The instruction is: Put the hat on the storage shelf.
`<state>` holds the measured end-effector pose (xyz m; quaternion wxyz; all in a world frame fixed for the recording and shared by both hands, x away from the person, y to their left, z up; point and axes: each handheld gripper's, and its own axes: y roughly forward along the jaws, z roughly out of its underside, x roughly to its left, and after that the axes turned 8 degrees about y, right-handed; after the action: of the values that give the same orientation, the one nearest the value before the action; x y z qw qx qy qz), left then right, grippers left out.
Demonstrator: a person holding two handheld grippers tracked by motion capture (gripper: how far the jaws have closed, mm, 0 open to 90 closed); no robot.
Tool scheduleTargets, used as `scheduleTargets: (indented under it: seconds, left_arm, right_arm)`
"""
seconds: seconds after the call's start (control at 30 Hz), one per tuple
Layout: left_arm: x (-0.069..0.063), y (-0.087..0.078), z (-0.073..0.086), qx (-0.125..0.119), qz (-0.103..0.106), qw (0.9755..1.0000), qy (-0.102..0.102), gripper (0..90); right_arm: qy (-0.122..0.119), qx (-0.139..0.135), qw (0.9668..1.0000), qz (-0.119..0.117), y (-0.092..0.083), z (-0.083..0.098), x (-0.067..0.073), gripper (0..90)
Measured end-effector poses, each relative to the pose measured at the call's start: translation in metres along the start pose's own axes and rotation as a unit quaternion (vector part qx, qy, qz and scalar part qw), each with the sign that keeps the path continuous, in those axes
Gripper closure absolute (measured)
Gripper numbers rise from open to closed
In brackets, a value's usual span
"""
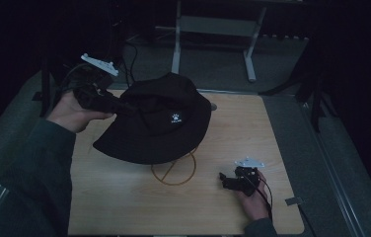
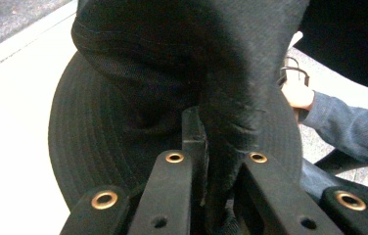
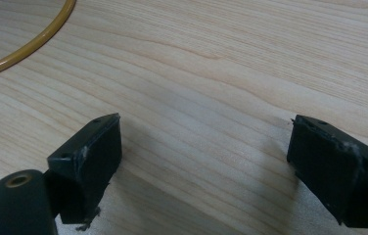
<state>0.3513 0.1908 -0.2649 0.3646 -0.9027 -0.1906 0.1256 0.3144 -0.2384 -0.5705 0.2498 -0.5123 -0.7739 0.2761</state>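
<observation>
A black bucket hat (image 1: 159, 121) with a small white logo hangs above the wooden table (image 1: 252, 138), over a yellow wire stand (image 1: 173, 173) whose ring base rests on the wood. My left gripper (image 1: 117, 104) is shut on the hat's brim at its left side. In the left gripper view the black fabric (image 2: 221, 122) is pinched between the jaws of that gripper (image 2: 216, 161). My right gripper (image 1: 225, 181) rests low on the table at the front right, open and holding nothing. In the right gripper view its gripper (image 3: 204, 161) has jaws wide apart over bare wood, the yellow ring (image 3: 25, 44) at upper left.
A metal desk frame (image 1: 213, 34) stands on the dark floor behind the table. Grey rails (image 1: 341, 182) run along the table's right side. The other hand and a blue sleeve (image 2: 348, 127) show beyond the hat in the left gripper view.
</observation>
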Motion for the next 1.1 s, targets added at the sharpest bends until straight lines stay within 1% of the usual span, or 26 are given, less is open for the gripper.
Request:
scheduleTargets:
  seconds: [0.07, 0.2, 0.4, 0.53, 0.63, 0.77, 0.83, 0.9, 1.03, 1.1]
  left_arm:
    - [0.001, 0.006, 0.001, 0.000, 0.006, 1.0000, 0.000, 87.6]
    - [0.001, 0.017, 0.001, 0.008, 0.012, 0.9999, 0.000, 87.0]
    - [0.000, 0.028, 0.001, 0.020, 0.010, 0.9998, 0.003, 85.9]
    - [0.001, 0.035, 0.003, 0.031, 0.000, 0.9995, 0.002, 82.3]
    - [0.000, 0.040, 0.004, 0.040, 0.001, 0.9992, 0.005, 78.4]
    - [0.000, 0.044, 0.003, 0.044, 0.005, 0.9990, 0.000, 69.7]
    - [0.001, 0.044, 0.003, 0.040, 0.004, 0.9992, -0.006, 64.0]
    - [0.001, 0.044, 0.003, 0.040, 0.005, 0.9992, -0.006, 61.1]
    - [0.002, 0.042, 0.004, 0.034, 0.003, 0.9993, -0.018, 53.5]
    - [0.003, 0.041, 0.004, 0.032, 0.003, 0.9993, -0.021, 51.5]
  right_arm:
    - [0.000, 0.000, 1.0000, 0.000, 0.000, 0.000, 0.000, 12.7]
    - [-0.001, 0.000, 1.0000, 0.000, 0.000, 0.000, 0.000, 12.7]
    - [-0.001, 0.000, 1.0000, 0.000, 0.000, 0.000, 0.000, 12.7]
    - [-0.001, -0.001, 1.0000, 0.000, 0.000, 0.000, 0.000, 12.7]
    - [-0.001, -0.001, 1.0000, 0.000, 0.000, 0.000, 0.000, 12.7]
    - [0.000, -0.001, 1.0000, 0.000, 0.000, 0.000, 0.000, 12.7]
    - [-0.001, -0.001, 1.0000, 0.000, 0.000, 0.000, 0.000, 12.7]
    - [-0.001, -0.001, 1.0000, 0.000, 0.000, 0.000, 0.000, 12.7]
    - [0.000, 0.000, 1.0000, -0.001, 0.000, 0.000, 0.000, 12.7]
    - [0.000, 0.000, 1.0000, -0.001, 0.000, 0.000, 0.000, 12.7]
